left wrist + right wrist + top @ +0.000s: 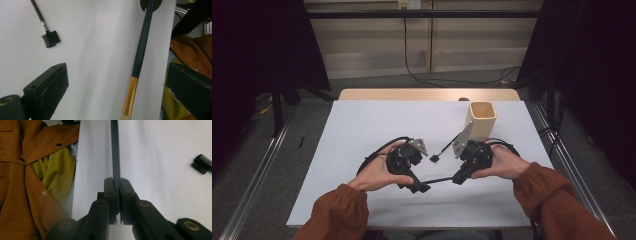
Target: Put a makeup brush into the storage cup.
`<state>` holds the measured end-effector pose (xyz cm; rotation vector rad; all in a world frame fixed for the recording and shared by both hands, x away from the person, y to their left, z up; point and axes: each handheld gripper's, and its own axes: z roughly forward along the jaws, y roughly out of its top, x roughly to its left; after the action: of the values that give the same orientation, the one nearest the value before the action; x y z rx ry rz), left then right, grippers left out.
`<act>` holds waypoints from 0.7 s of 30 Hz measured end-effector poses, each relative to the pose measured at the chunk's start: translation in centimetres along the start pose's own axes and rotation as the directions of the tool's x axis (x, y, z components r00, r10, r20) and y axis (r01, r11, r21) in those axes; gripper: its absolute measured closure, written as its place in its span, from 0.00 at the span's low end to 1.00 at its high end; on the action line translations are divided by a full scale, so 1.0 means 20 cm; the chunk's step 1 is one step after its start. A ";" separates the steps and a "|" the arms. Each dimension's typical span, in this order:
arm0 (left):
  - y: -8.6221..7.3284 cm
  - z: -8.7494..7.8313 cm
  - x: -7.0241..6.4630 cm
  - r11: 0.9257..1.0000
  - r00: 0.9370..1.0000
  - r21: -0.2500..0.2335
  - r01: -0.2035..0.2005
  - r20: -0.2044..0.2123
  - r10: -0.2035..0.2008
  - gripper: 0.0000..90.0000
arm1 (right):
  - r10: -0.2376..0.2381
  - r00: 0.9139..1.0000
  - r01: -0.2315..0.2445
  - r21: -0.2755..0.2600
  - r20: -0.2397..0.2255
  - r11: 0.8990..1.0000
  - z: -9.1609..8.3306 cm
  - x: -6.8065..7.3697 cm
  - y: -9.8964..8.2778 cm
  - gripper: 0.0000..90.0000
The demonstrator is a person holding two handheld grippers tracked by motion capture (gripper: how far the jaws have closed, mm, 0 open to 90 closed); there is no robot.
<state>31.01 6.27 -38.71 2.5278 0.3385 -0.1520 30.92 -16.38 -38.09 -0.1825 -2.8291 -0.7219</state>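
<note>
My right gripper (117, 185) is clamped tight on the dark handle of a makeup brush (142, 47), pads pressed on it from both sides. The brush runs level across the near middle of the white table (362, 125), from my right gripper toward my left gripper (414, 186). My left gripper's jaws stand wide apart; the brush passes between them with clear gaps on both sides, neither pad touching it. From the left gripper view I see the dark handle, then a gold band (130, 96), then a pale tip at the bottom edge. A second, smaller brush (50, 38) with a thin handle and short black bristles lies flat on the table just beyond the two grippers, between them, touching neither. A tan square cup (482, 120) stands upright on the far right of the table, just behind my right hand (502, 162). My left hand (379, 172) sits left of centre, both sleeves (339, 210) coming in from the near edge.
</note>
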 end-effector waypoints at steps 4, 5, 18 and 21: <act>-0.03 -0.01 0.00 1.000 1.000 -0.028 0.002 -0.031 -0.003 0.05 | 0.004 1.000 -0.004 -0.018 0.005 1.000 -0.01 0.00 -0.01 0.96; -0.03 -0.02 0.01 0.999 0.999 -0.036 -0.003 -0.038 0.001 0.05 | 0.010 1.000 -0.010 -0.019 0.010 1.000 -0.01 0.00 -0.02 0.96; -0.13 -0.06 0.02 0.994 0.996 -0.111 0.016 -0.084 -0.025 0.04 | 0.033 0.999 -0.031 -0.056 0.039 0.998 -0.03 0.00 -0.08 0.96; -0.14 -0.07 0.01 0.991 0.994 -0.137 0.013 -0.102 -0.027 0.04 | 0.034 0.998 -0.031 -0.057 0.049 0.998 -0.04 0.01 -0.09 0.96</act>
<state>30.48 9.35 -39.15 2.4026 0.4014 -0.0054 30.48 -18.25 -38.21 -0.2582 -2.8469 -0.8017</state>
